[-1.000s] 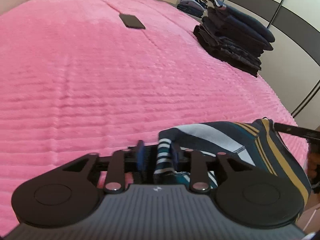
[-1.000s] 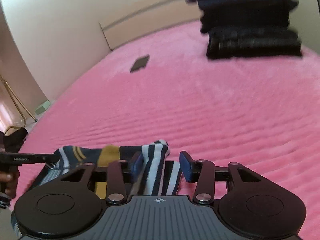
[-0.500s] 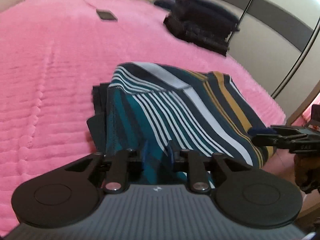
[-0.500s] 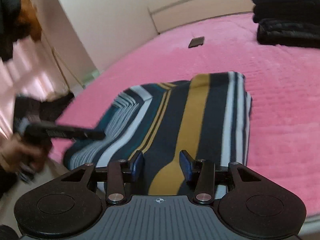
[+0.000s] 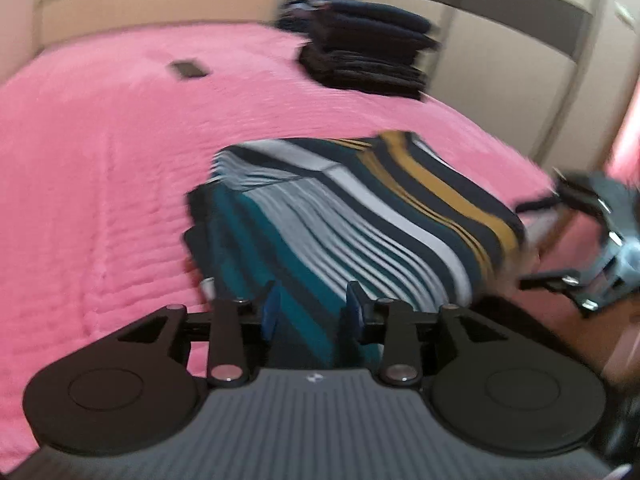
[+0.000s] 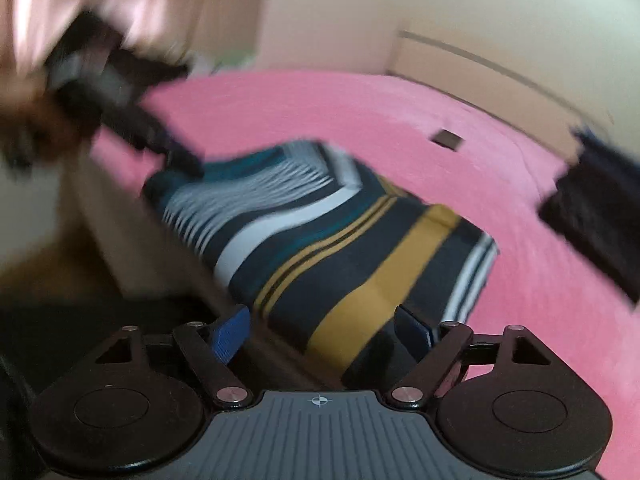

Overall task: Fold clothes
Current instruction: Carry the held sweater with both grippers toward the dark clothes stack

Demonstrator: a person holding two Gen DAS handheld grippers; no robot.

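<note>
A folded striped garment (image 5: 360,216), in teal, navy, white and mustard, lies flat on the pink bedspread (image 5: 100,160) near the bed's front edge. My left gripper (image 5: 313,312) hovers open over its teal end, and the cloth shows in the gap between the blue pads. My right gripper (image 6: 322,330) is wide open above the garment's (image 6: 340,240) mustard-striped end and holds nothing. Each gripper shows blurred in the other's view: the right gripper (image 5: 592,232) at the right, the left gripper (image 6: 120,108) at the upper left.
A tall stack of dark folded clothes (image 5: 364,64) stands at the bed's far right. A dark phone (image 5: 189,69) lies near the beige headboard (image 5: 140,4). Wardrobe doors (image 5: 500,60) run along the right side. Both views are motion-blurred.
A second ago both grippers were shut on the bunched garment. It was then spread flat on the bed, and both grippers have opened and drawn back from it.
</note>
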